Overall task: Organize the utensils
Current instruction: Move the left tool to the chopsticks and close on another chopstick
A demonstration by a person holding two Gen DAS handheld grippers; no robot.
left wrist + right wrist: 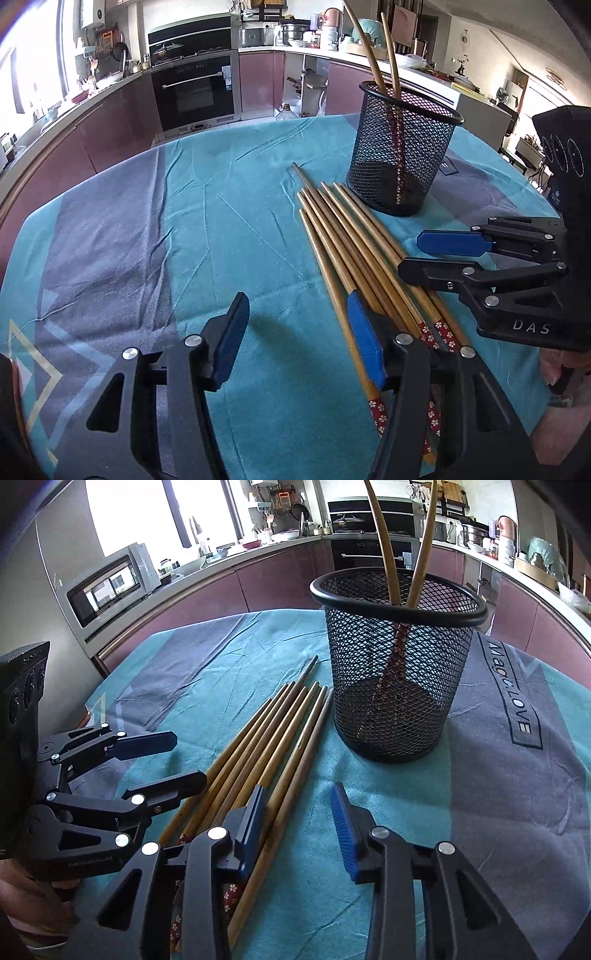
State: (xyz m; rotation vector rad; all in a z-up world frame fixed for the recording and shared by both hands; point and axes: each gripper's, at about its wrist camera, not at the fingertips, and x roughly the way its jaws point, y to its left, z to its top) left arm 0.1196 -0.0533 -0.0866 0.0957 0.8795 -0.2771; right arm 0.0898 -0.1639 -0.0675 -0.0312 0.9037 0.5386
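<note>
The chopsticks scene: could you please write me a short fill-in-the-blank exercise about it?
1. The black mesh holder already contains ____ chopsticks.
2. The loose chopsticks lie on a ____ cloth.
3. Beside the mesh holder, the loose chopsticks lie ____ rather than upright.
4. The word "LOVE" is printed on the ____.

Missing words: two; teal; flat; cloth

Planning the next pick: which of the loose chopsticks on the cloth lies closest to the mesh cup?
The outermost chopstick on the mesh cup side of the bundle; its tip ends right beside the cup's base, while the others fan away from it.
</note>
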